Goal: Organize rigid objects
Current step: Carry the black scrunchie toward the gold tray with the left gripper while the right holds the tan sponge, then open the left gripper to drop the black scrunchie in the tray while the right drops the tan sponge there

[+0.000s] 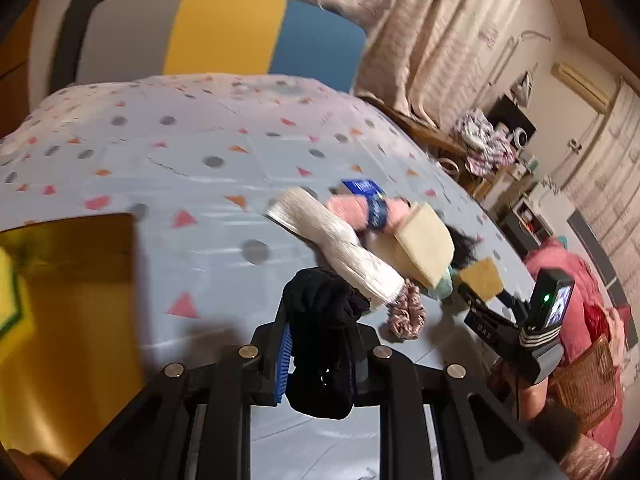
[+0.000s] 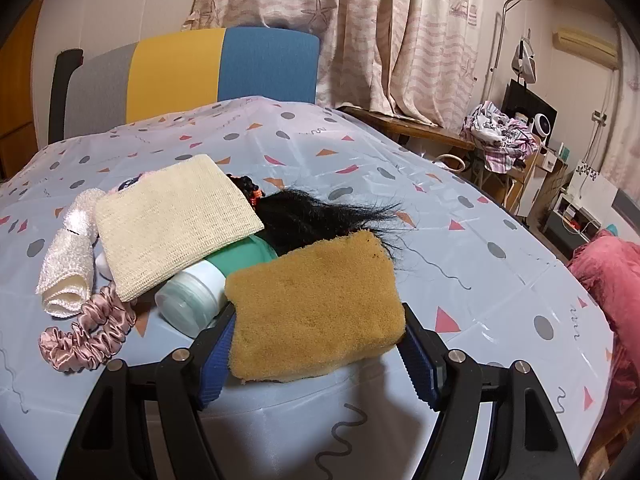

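My left gripper (image 1: pixel 320 320) is shut on a bundle of black fabric (image 1: pixel 320 304), held just above the patterned sheet (image 1: pixel 180 160). My right gripper (image 2: pixel 316 344) is shut on a yellow-brown sponge (image 2: pixel 316 304), whose two ends touch the blue pads (image 2: pixel 216 356); the left wrist view shows that right gripper (image 1: pixel 480 292) at the right. Beyond the sponge lies a pile: a cream mesh cloth (image 2: pixel 172 220), a rolled white towel (image 2: pixel 68 268), a pink scrunchie (image 2: pixel 88 340), a mint bottle with a white cap (image 2: pixel 196 296) and black hair (image 2: pixel 312 216).
A shiny gold box (image 1: pixel 68 320) stands at the left, close to my left gripper. A pink fuzzy item with a blue band (image 1: pixel 360 210) lies behind the towel. A grey, yellow and blue headboard (image 2: pixel 224 64) backs the bed. A red blanket (image 2: pixel 608 272) and a wicker basket (image 1: pixel 584 384) are at the right.
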Motion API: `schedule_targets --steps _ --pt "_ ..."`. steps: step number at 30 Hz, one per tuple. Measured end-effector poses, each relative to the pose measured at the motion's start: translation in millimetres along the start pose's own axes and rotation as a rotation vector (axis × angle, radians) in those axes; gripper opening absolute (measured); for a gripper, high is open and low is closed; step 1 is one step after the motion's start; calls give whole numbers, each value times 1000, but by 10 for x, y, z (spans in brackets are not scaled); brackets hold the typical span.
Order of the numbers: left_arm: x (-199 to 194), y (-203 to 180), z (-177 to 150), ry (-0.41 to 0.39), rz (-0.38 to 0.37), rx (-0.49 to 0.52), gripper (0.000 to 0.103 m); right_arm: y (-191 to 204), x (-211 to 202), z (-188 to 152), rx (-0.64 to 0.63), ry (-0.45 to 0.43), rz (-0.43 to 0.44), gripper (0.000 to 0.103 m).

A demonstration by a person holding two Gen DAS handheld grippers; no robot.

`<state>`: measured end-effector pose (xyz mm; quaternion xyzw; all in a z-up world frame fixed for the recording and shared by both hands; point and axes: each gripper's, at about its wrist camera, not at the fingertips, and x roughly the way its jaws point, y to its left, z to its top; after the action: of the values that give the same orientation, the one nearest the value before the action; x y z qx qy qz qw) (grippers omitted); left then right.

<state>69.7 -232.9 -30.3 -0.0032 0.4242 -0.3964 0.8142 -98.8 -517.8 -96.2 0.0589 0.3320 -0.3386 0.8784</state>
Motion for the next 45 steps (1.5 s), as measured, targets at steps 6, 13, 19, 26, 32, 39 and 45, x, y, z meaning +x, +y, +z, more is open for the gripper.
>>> schedule_targets --steps 6,13,19,26,32,39,45 --pt "-324 463 80 -45 69 -70 20 30 -139 2 -16 -55 -3 74" --pt "-444 1225 96 -31 117 -226 20 73 -298 19 -24 -59 42 74" --pt "-336 1706 161 20 149 -308 22 208 -755 95 87 -100 161 74" --pt "-156 2072 219 75 214 -366 56 711 -1190 224 108 -136 354 74" --pt "-345 2137 217 23 202 -396 78 1336 -1452 333 6 -156 504 74" --pt "-709 1959 101 -42 135 -345 78 1893 -1517 330 -53 -104 641 74" --pt "-997 1875 -159 -88 132 -351 78 2361 -1562 321 -137 -53 733 75"
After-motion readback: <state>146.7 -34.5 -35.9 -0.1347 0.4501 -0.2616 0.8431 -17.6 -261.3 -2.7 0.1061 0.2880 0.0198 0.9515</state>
